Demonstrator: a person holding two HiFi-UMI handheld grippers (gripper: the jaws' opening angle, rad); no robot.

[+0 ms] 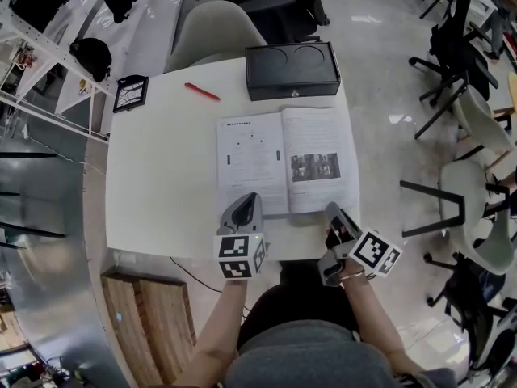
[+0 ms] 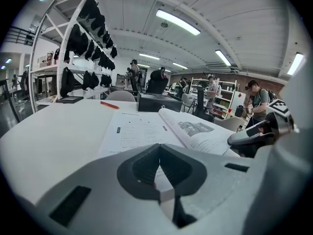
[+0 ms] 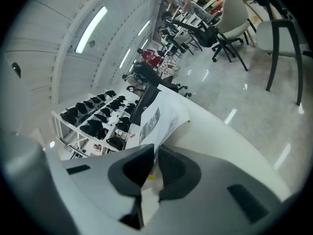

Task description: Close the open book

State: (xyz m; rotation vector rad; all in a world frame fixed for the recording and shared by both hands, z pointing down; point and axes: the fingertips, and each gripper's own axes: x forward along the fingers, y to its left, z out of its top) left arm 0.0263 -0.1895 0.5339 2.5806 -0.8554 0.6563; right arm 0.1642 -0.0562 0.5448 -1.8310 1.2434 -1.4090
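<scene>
An open book (image 1: 283,160) lies flat on the white table (image 1: 153,176), its spine running away from me. My left gripper (image 1: 245,200) rests at the near edge of the left-hand page. In the left gripper view its tips (image 2: 159,148) meet, with a white strip of the book's edge pinched between the pads. My right gripper (image 1: 333,211) sits at the near right corner of the book. In the right gripper view the jaws (image 3: 155,153) stand close together with the right-hand page (image 3: 159,114) running up between them, lifted slightly off the table.
A black box (image 1: 292,69) stands past the book at the table's far edge. A red pen (image 1: 202,91) and a small black framed pad (image 1: 130,93) lie far left. A pale chair (image 1: 214,27) is behind the table, more chairs (image 1: 477,128) at right, a wooden crate (image 1: 153,314) near left.
</scene>
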